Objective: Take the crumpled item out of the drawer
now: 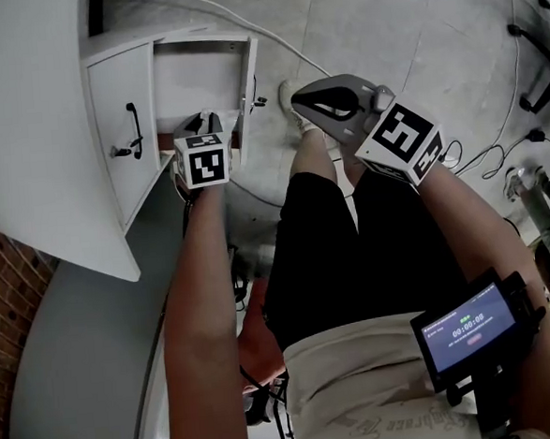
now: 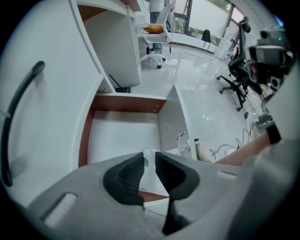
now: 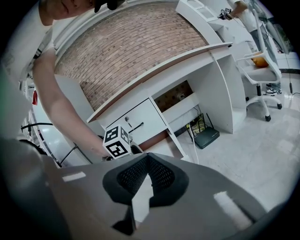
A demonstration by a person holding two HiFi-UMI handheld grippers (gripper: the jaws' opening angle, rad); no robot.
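Note:
The white drawer (image 1: 199, 78) stands pulled open under the desk, its front panel carrying a black handle (image 1: 135, 130). My left gripper (image 1: 205, 127) reaches down into it. In the left gripper view a small white crumpled item (image 2: 149, 152) sits pinched between the dark pads, and the left gripper (image 2: 149, 163) is shut on it above the pale drawer floor (image 2: 122, 136). My right gripper (image 1: 309, 101) hangs over the floor to the right of the drawer. In its own view the right gripper (image 3: 148, 158) is shut with nothing in it.
The desk top (image 1: 25, 137) overhangs the drawer on the left, backed by a brick wall (image 3: 131, 51). A black box with cables (image 3: 206, 138) lies on the floor under the desk. A white chair (image 3: 262, 70) stands further right. The person's legs (image 1: 352, 246) are close to the drawer.

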